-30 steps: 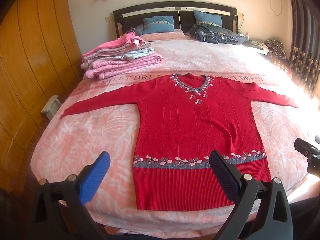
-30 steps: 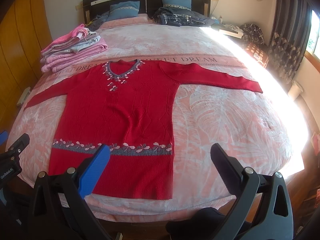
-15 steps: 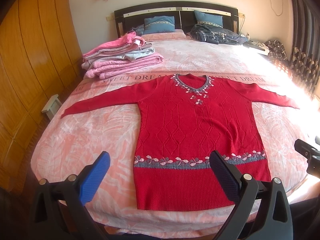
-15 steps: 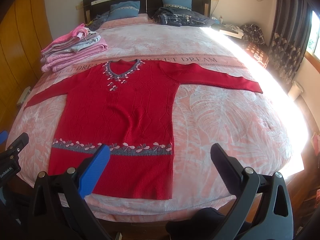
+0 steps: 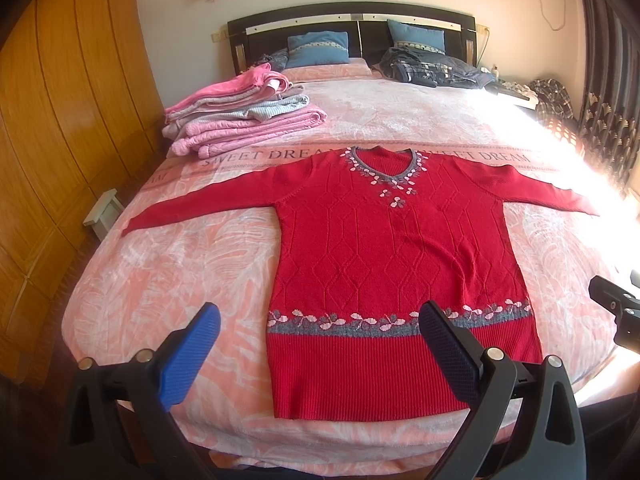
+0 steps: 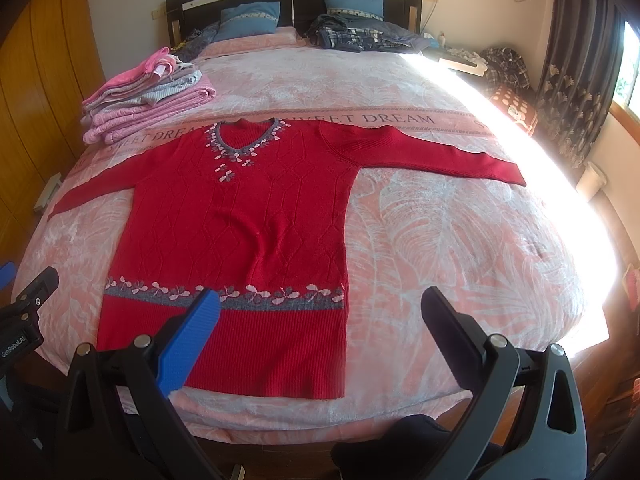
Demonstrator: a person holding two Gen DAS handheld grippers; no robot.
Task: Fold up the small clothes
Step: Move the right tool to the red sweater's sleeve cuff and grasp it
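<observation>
Item: red sweater, spread flat, face up, sleeves out to both sides, hem at the foot edge of the bed. Stack of folded pink and grey clothes toward the bed's head-left corner. My left tongs spread wide, holding nothing, above the hem. My right tongs likewise agape and empty, over the hem's right corner.

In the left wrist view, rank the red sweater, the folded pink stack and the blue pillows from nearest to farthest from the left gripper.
1. Red sweater: spread flat just ahead of the left gripper.
2. Folded pink stack: farther up the bed, on the left.
3. Blue pillows: at the headboard, farthest.
</observation>
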